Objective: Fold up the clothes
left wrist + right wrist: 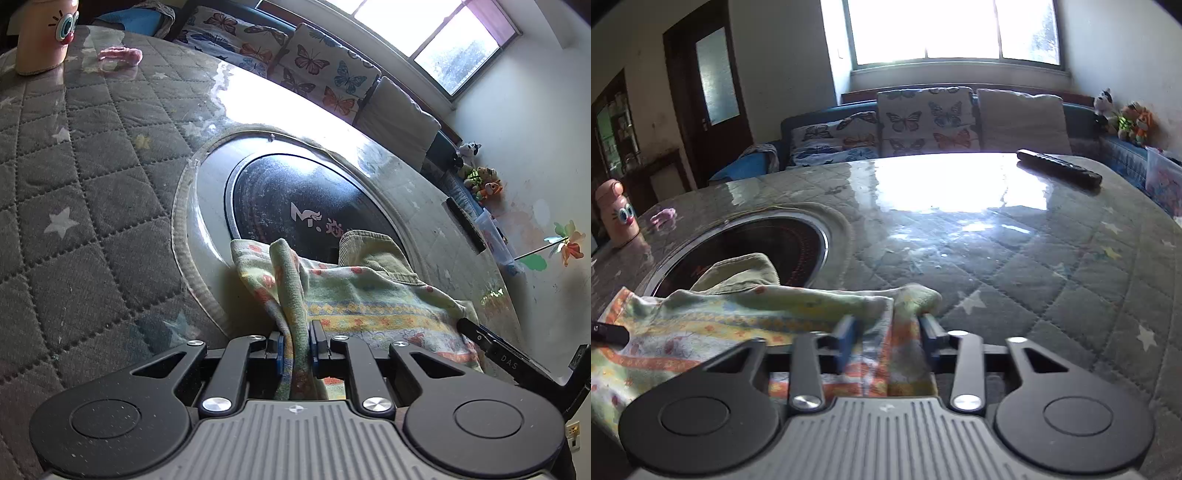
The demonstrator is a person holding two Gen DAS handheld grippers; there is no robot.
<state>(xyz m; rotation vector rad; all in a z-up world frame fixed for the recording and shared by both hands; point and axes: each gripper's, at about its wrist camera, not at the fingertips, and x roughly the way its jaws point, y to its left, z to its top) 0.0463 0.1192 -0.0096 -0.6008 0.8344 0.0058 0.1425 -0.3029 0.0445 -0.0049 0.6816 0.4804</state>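
Centrally, quilted tabletop [1015, 266] under clear cover, round dark cooktop [295, 199] inset. Patterned garment [713, 325] lies at the near edge, partly over the cooktop. Left gripper [296, 343] clamped on a bunched fold. Right gripper [888, 332]: jaws apart, garment's right corner between them, pads not pressing. Remote [1058, 168] far right.

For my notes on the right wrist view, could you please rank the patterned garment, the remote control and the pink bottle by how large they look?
1. Patterned garment, largest, though nearest the camera.
2. Remote control.
3. Pink bottle; close to the remote, so unsure.
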